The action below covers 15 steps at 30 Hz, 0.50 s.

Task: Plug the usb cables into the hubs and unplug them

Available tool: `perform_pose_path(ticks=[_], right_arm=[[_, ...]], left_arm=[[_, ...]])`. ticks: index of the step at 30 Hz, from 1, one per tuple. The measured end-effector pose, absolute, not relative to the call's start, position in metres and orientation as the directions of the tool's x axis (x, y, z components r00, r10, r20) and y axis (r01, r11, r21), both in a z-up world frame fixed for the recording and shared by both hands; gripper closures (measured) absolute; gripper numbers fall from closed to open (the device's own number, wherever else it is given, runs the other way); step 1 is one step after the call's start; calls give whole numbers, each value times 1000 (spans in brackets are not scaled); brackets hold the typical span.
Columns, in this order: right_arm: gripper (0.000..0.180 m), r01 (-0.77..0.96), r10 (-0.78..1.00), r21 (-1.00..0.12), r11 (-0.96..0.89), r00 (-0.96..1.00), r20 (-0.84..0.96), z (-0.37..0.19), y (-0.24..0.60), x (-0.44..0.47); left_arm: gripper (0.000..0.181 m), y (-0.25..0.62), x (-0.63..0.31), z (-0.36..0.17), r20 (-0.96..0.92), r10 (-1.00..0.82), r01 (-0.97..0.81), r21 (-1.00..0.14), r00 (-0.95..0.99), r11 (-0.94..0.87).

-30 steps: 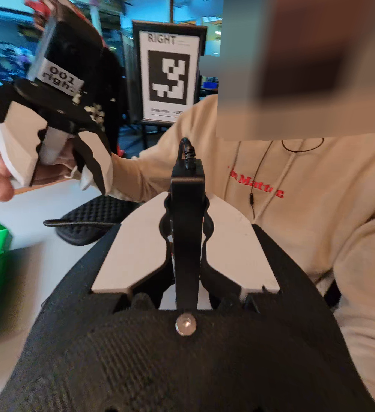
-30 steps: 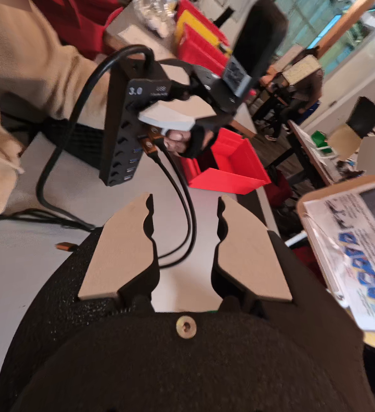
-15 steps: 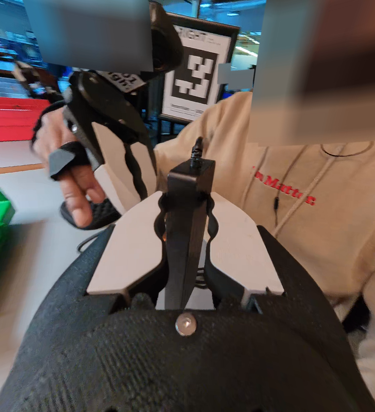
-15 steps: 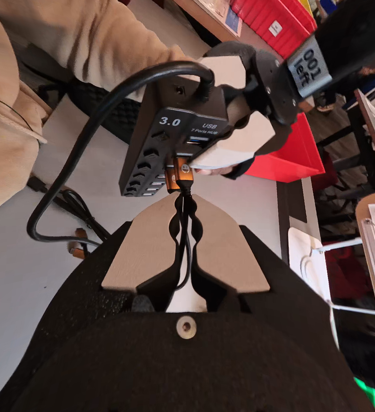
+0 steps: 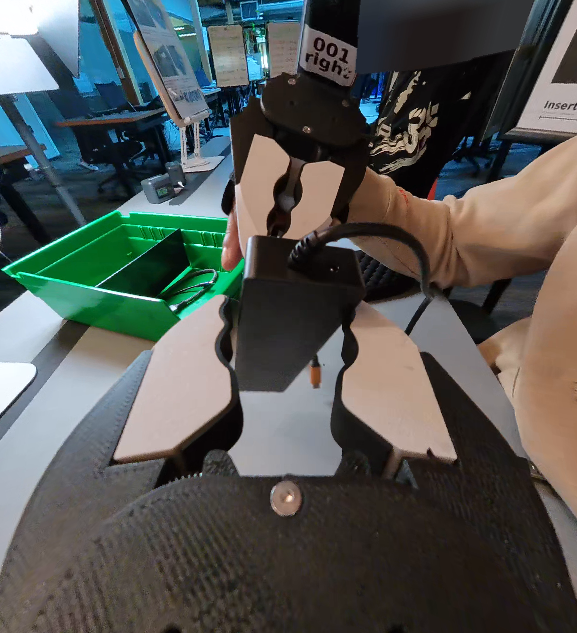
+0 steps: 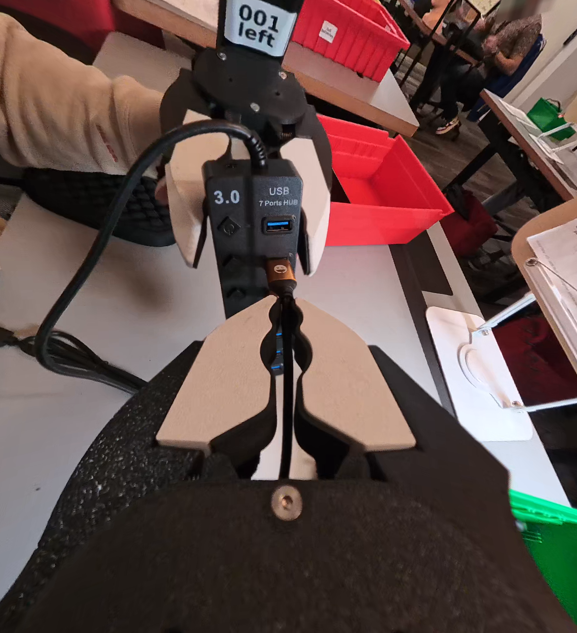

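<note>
Left hand-held gripper (image 5: 285,337) clamped on black USB hub (image 6: 256,219), lifted above the surface (image 6: 108,308).
Right hand-held gripper (image 6: 285,308) pinched narrow on cable (image 6: 287,376) below orange plug (image 6: 280,274), probably for unplugging.

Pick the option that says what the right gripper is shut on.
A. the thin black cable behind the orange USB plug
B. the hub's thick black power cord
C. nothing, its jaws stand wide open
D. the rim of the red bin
A: in the right wrist view the right gripper pinches the thin black cable just behind the orange USB plug, seated in the black USB hub.
</note>
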State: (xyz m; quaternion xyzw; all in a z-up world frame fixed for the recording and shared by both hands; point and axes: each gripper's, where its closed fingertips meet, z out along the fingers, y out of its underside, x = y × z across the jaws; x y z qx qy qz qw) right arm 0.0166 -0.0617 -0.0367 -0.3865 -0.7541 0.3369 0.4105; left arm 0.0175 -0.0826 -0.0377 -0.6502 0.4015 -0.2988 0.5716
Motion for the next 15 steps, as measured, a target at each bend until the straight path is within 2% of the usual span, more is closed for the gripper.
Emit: perform_pose_path(ticks=[8, 15], right_arm=[[176, 338, 890, -844, 416, -343, 301, -46, -61, 6], [176, 350, 918, -874, 337, -330, 221, -52, -66, -5]], left_arm=[[126, -78, -2, -46, -132, -777, -170, -985, 615, 33], [126, -80, -18, -56, -85, -753, -105, -994, 653, 21]])
